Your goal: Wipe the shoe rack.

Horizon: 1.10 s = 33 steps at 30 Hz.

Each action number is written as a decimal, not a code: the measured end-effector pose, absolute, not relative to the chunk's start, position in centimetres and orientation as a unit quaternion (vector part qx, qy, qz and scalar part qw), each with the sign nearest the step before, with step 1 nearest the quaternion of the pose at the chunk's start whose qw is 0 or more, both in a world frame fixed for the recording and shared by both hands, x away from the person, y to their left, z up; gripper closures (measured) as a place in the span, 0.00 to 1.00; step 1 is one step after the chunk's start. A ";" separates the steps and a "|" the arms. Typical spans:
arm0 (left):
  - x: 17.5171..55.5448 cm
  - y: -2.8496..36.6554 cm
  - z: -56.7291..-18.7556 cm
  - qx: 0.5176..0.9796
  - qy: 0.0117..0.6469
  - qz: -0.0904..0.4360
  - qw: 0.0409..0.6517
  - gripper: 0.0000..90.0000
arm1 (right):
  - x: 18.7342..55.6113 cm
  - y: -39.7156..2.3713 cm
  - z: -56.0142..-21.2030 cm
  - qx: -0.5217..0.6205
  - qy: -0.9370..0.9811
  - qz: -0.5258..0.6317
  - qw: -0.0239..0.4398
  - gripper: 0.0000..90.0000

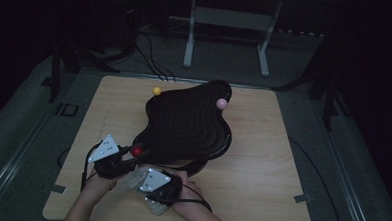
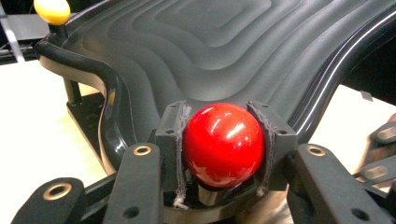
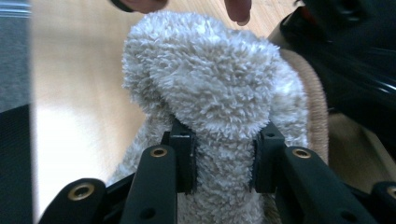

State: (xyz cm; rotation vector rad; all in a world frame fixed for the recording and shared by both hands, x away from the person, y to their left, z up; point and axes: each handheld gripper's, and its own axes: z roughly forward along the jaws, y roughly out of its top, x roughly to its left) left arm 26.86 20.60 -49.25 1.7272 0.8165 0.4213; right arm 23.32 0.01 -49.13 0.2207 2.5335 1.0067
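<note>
A pale wooden table with rounded corners is seen in the high view under dim light; at its left near corner the left gripper is held level and aimed toward the black tray, its grey three-cornered plate uppermost; in the left gripper view its jaws are closed on a glossy red ball, a smooth round knob with bright highlights, the frayed pads pressed against both its sides; the knob is fixed at the tray's near left corner; further along the left rim a matte yellow ball is carried on a short black post, and at the far right corner a pink ball is seen; the tray is a wavy-edged moulded plastic piece, its surface stepped in concentric ridges with a fine grainy finish and a glossy raised rim; its long axis is laid from the near left toward the far right of the table; to the right, just beside the left gripper, the right gripper is clamped on a fluffy beige cloth, a deep shaggy pile bunched into a rounded hump above the pads, near the table's front edge.
</note>
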 end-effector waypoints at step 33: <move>27.1 20.8 -49.3 0.733 0.341 0.170 0.564 0.66 | 22.3 -17.5 -38.4 0.182 0.810 0.470 0.300 0.76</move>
